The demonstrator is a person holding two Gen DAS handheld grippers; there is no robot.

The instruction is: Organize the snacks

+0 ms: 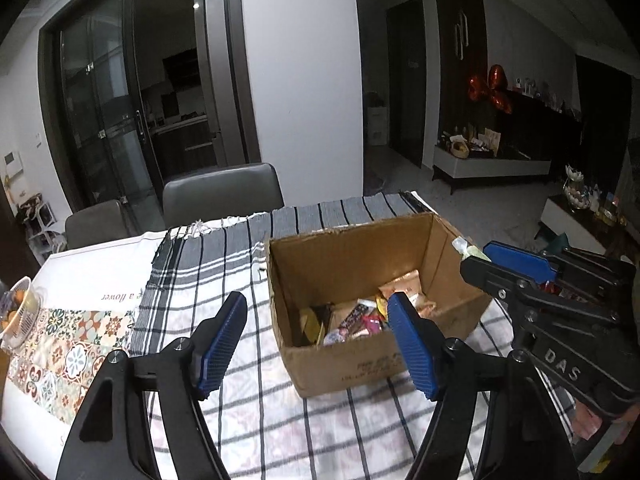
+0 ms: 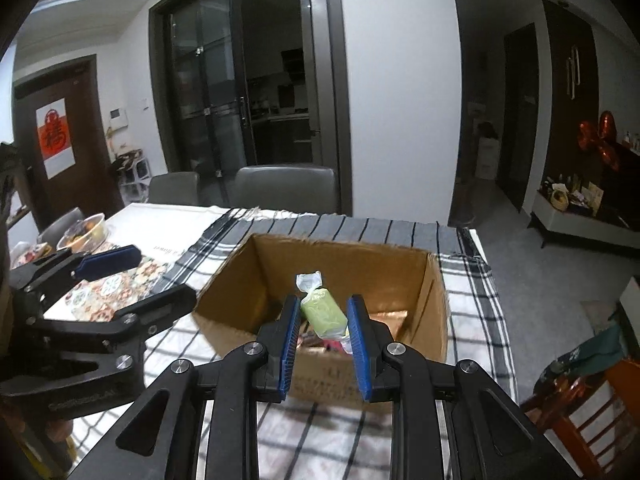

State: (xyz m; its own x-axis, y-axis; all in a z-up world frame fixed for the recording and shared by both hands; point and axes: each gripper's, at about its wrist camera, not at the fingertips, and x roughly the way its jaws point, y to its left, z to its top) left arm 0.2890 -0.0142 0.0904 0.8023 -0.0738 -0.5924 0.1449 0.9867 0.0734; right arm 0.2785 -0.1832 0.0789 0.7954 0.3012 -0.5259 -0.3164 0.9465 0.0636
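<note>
An open cardboard box [image 1: 448, 248] stands on the checked tablecloth and holds several snack packets [image 1: 352, 318]. My left gripper [image 1: 318, 338] is open and empty, low over the box's near left corner. My right gripper [image 2: 323, 338] is shut on a green wrapped snack [image 2: 323, 312] and holds it above the box [image 2: 236, 276]. In the left wrist view the right gripper [image 1: 476, 258] comes in from the right over the box's right wall, with the wrapper's end showing at its tip. The left gripper [image 2: 120, 276] shows at the left in the right wrist view.
A checked cloth [image 1: 240, 408] covers the table, with a patterned mat [image 1: 68, 360] to the left. A basket of fruit [image 1: 20, 312] sits at the table's left edge. Two grey chairs [image 1: 222, 190] stand behind the table. A red chair [image 2: 588, 408] is at the right.
</note>
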